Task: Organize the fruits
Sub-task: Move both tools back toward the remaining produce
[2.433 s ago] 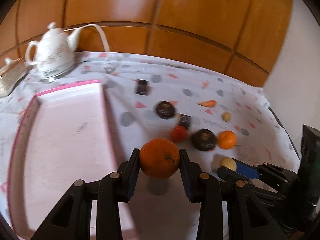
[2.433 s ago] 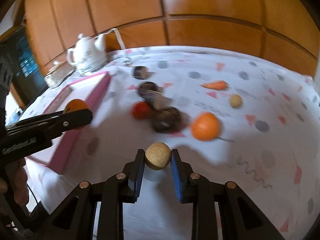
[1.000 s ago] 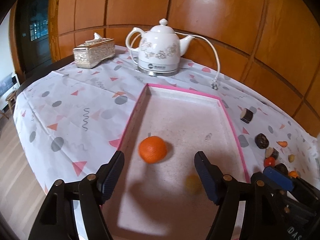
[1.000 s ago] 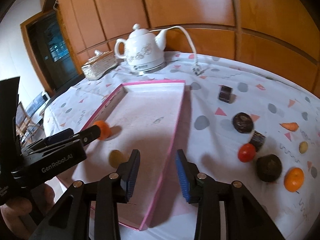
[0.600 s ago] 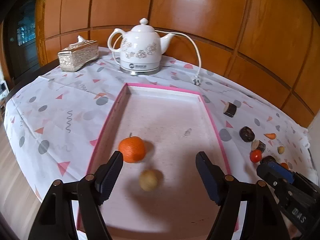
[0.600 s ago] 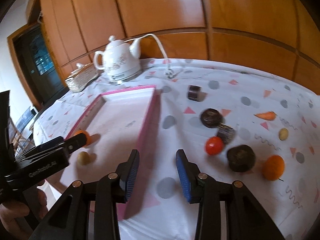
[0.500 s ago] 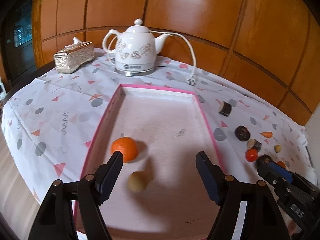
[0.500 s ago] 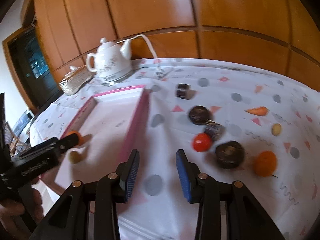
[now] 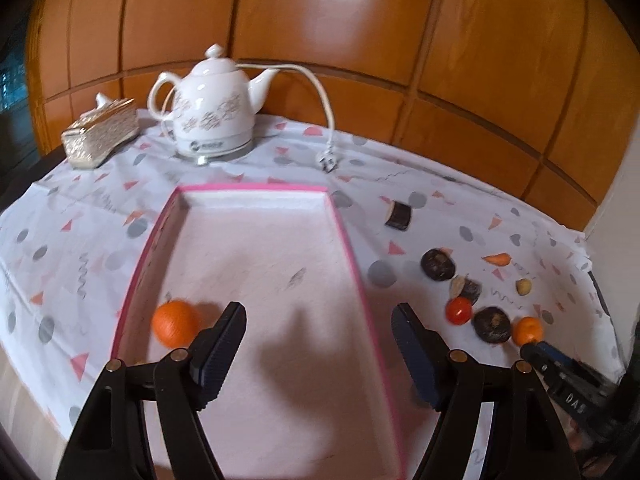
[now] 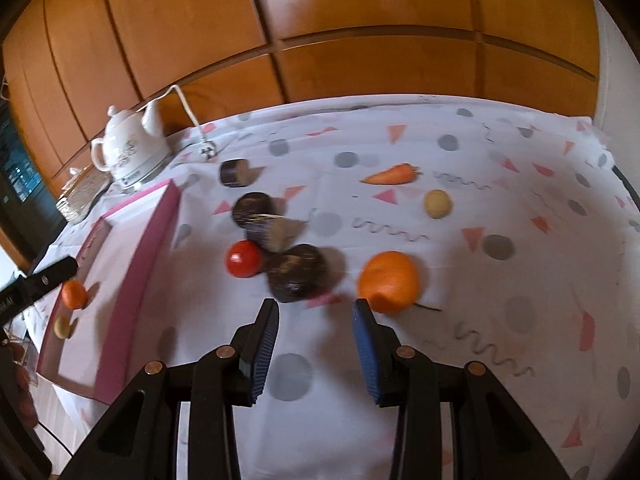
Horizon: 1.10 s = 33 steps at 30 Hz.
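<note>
A pink-rimmed tray (image 9: 344, 232) lies on the patterned cloth, with an orange (image 9: 175, 323) near its front left corner. In the right wrist view the tray (image 10: 158, 236) also holds a small tan fruit (image 10: 62, 327) by the orange (image 10: 74, 294). My left gripper (image 9: 318, 344) is open and empty above the tray. My right gripper (image 10: 316, 332) is open and empty over the cloth, just short of a second orange (image 10: 389, 281), a dark round fruit (image 10: 295, 273) and a red tomato (image 10: 243, 259).
A carrot (image 10: 390, 175), a small tan potato (image 10: 437, 203) and more dark pieces (image 10: 251, 206) lie further back. A white kettle (image 9: 212, 108) with its cord and a patterned tissue box (image 9: 100, 132) stand at the back left. Wood panelling lies behind.
Both grippers let go of their fruit into the tray and opened. The right gripper has since swung right to the loose fruit on the cloth. The left gripper has drifted slightly right over the tray.
</note>
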### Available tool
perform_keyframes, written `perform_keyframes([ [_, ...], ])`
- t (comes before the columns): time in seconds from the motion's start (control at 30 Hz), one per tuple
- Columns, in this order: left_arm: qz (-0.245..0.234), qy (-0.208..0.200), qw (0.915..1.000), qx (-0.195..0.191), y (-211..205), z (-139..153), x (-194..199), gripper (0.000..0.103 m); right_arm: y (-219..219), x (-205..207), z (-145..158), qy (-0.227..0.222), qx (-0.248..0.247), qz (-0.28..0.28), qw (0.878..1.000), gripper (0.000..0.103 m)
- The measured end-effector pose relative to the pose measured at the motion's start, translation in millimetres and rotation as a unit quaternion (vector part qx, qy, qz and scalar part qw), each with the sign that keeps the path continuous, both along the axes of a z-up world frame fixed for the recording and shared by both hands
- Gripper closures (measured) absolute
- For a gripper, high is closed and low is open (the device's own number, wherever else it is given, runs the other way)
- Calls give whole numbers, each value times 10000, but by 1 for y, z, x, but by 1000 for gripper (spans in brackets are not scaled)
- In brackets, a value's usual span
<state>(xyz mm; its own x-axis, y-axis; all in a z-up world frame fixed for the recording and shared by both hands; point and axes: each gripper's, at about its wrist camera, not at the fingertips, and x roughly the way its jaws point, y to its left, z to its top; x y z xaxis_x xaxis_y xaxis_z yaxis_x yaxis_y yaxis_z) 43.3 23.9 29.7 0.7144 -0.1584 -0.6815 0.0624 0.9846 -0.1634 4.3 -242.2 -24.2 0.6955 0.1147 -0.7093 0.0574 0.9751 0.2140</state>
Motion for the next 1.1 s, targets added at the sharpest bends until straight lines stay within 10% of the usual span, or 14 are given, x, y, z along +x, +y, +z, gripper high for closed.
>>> perform_keyframes([
  [1.1, -746, 507, 9956, 258, -110, -25, 174, 28, -61, 25, -5, 97, 139, -608, 9980, 65],
])
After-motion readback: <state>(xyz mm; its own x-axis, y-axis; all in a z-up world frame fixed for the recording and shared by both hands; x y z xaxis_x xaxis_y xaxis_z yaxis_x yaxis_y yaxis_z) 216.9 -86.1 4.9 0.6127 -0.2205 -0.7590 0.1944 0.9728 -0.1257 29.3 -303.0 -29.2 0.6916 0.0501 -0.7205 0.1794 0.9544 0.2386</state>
